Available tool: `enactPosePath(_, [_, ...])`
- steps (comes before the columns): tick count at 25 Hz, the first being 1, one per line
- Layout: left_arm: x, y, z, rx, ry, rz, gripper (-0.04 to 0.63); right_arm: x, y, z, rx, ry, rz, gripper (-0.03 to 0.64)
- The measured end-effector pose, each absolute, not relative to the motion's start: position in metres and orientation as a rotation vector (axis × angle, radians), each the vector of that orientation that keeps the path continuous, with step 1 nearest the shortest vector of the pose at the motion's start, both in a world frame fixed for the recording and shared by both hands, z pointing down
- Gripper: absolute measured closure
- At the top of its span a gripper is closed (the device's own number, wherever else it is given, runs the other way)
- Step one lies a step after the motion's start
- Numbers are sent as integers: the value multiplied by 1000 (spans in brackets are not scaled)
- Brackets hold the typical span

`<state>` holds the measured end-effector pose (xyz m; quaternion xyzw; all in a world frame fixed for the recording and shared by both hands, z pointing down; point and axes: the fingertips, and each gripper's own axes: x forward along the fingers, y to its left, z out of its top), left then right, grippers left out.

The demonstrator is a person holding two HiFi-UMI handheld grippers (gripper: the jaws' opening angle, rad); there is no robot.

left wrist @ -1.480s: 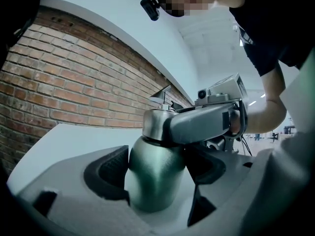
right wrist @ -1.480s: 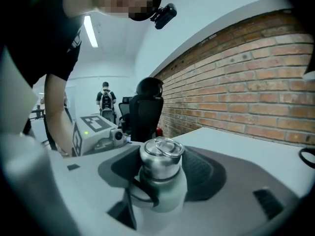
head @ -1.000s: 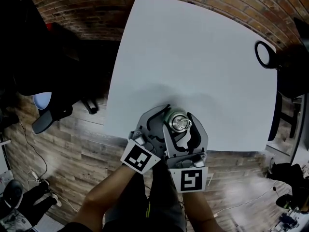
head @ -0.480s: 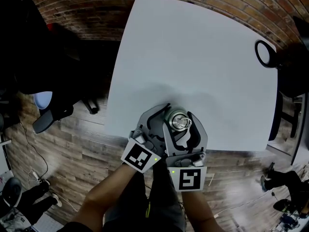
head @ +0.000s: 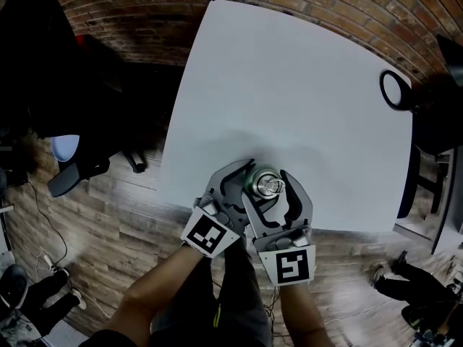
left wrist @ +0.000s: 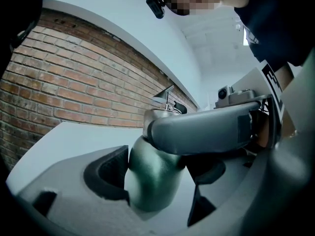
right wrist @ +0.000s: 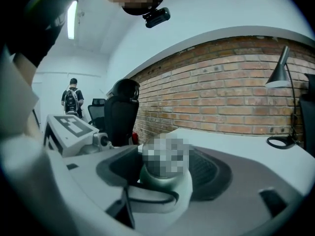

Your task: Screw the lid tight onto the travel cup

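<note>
Gripping the dark green metal travel cup [left wrist: 147, 191] at the white table's [head: 289, 85] near edge, the left gripper [left wrist: 160, 173] holds it upright. The right gripper's [right wrist: 165, 173] jaws have just been opening and stand loose around the silvery lid [head: 269, 186], which is already seated. More tightening probably remains.

The travel cup [left wrist: 150, 181] stands on the table [head: 289, 85], close to its lower edge, in the lower middle of the head view. The lid [head: 269, 186] sits on top of it. A lamp base [head: 396, 89] lies at the table's right edge, in the upper right. A chair [head: 72, 165] stands on the floor [head: 130, 215], left of the table.
</note>
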<state>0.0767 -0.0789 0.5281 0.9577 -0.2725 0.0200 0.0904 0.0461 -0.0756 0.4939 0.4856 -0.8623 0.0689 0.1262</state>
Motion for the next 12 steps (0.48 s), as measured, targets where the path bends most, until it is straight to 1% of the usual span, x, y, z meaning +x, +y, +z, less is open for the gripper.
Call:
enactPosePath(4, [77,-79,528,2845,-805,66,241,47,-64,493,1203,-2578,210,308])
enactPosePath(7, [77,-80,527,2850,-806,61,241,56,-65,489,1001,-2666,227,308])
enactPosePath(12, [77,-81,528,2848,-806,62,241,51,-71,481,698,-2753,161,308])
